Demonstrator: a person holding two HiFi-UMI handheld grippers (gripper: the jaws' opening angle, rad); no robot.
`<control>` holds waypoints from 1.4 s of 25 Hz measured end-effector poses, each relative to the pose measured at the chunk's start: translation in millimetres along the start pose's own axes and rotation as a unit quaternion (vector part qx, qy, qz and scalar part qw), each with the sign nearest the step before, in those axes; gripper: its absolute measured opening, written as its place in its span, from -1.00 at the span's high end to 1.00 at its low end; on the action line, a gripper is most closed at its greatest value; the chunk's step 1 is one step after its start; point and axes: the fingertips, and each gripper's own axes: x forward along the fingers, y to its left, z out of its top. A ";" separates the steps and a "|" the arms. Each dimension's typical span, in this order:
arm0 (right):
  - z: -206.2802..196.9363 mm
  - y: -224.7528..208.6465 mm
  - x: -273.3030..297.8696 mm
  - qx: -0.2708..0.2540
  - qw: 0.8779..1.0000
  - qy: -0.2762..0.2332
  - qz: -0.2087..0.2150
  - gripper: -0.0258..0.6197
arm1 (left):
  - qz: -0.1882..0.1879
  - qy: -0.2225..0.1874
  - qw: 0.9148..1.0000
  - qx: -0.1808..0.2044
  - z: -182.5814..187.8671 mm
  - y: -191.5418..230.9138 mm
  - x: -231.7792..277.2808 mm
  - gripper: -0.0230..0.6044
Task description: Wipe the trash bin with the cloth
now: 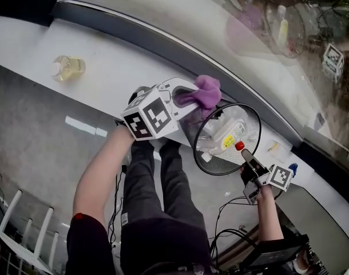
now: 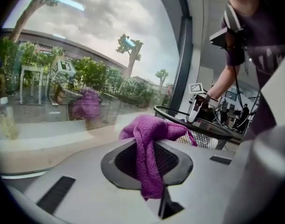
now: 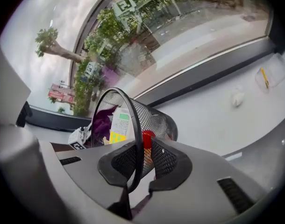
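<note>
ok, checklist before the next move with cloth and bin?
1. Is the left gripper clamped on the cloth: ok.
2. Is the right gripper shut on the rim of the trash bin: ok.
3. Does the cloth touch the mesh: cannot tell; it sits by the rim.
4. Is the bin empty: not ok; it is tilted with packaging inside.
5. Is the bottle on the ledge clear of both grippers: ok.

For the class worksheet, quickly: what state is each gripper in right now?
Left gripper: closed, holding the cloth.
Right gripper: closed on the rim of the bin.
</note>
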 end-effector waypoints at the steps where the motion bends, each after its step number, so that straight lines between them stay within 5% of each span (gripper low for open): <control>1: -5.6 0.0 -0.5 0.020 1.000 -0.003 0.008 0.75 | -0.009 0.007 1.000 0.003 -4.9 -8.1 2.2 0.78; 4: -20.0 3.0 2.2 0.075 0.996 -0.019 0.037 0.73 | -0.016 0.024 1.000 0.004 -26.4 -32.6 2.9 0.78; 10: -37.8 2.5 1.2 0.156 0.986 -0.039 0.043 0.71 | 0.008 -0.006 0.998 -0.070 -39.5 -64.1 -20.3 0.79; 20: -71.2 27.0 15.9 0.248 0.965 -0.078 0.037 0.68 | 0.076 0.012 0.993 -0.089 -48.4 -66.8 -51.5 0.79; 24: -74.8 45.8 23.4 0.152 0.986 -0.055 0.034 0.67 | 0.106 0.032 0.991 -0.070 -46.9 -43.5 -48.2 0.79; 27: -61.7 66.1 15.9 0.021 0.998 -0.050 0.041 0.22 | 0.099 0.047 0.992 -0.056 -45.7 -38.0 -41.4 0.79; 31: -12.0 43.4 -11.1 -0.129 0.988 -0.081 -0.036 0.22 | 0.086 0.068 0.994 -0.030 -47.1 -31.9 -34.6 0.79; 33: 18.4 44.3 -10.5 -0.176 0.980 -0.087 -0.025 0.23 | 0.083 0.071 0.994 -0.015 -45.3 -27.0 -33.8 0.79; 35: 36.0 54.9 -3.0 -0.209 0.975 -0.075 0.006 0.49 | 0.085 0.077 0.993 0.003 -42.6 -23.7 -31.8 0.79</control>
